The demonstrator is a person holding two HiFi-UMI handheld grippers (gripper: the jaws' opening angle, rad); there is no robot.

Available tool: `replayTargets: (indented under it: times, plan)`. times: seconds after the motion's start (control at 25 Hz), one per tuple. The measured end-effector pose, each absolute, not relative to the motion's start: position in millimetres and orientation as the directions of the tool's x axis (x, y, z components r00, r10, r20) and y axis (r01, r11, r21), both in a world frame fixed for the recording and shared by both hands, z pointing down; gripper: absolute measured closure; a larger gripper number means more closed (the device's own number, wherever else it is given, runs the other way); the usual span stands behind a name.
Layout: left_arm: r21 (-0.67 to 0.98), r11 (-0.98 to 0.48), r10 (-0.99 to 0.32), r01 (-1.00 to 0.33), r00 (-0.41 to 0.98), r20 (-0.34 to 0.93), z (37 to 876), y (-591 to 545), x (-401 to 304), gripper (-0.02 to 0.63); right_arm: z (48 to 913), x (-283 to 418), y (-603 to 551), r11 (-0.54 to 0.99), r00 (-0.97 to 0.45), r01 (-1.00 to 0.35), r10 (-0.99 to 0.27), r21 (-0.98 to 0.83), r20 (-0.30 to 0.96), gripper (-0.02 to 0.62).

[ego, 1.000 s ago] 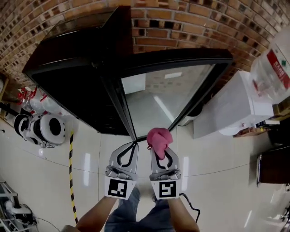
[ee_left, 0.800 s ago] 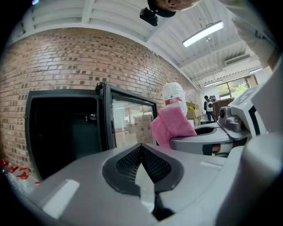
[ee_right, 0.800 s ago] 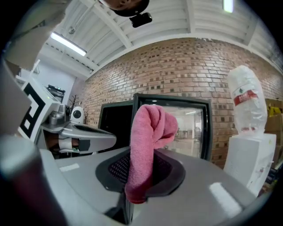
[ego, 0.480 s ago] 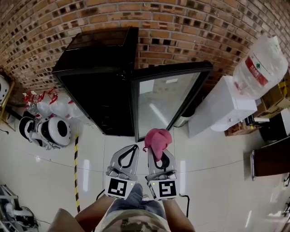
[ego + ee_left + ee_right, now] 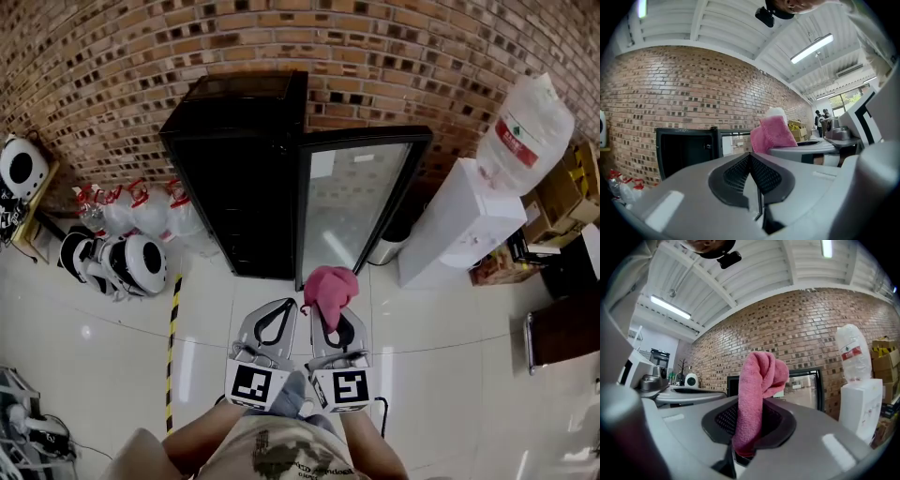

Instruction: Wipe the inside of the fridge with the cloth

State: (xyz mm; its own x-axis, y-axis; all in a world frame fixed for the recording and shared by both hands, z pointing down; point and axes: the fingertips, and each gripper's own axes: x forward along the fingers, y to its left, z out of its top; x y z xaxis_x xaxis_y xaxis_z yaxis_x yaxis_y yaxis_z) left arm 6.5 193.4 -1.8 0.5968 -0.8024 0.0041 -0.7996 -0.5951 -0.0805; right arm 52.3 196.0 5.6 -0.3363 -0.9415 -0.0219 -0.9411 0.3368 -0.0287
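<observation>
My right claw [image 5: 336, 321] clamped the crumpled pink fabric cloth [image 5: 330, 284], bunched above its tips, my left claw [image 5: 280, 312] just beside it was pinched together, bare, with the open black glass-door fridge [image 5: 246, 178] ahead of both.

A red-brick wall [image 5: 394, 47] runs across the far side, above a glossy pale tiled floor [image 5: 450, 366]. At the right stands a white water dispenser [image 5: 459, 234] topped by a large bottle [image 5: 523, 122], with cardboard boxes [image 5: 562, 192] just beyond. Yellow-and-black striped tape [image 5: 172, 347] marks the floor at left. Tube lights [image 5: 812, 48] hang under a white ribbed ceiling [image 5: 754, 268].
</observation>
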Motion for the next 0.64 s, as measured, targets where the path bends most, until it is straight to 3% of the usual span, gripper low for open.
replayTargets:
  times: [0.64]
  plan:
    - [-0.099,-0.622,-0.780,-0.776,0.626,-0.004,-21,269,13,0.595,-23,50,266,0.348,-0.347,-0.937,-0.936,-0.009,-0.059,0.537]
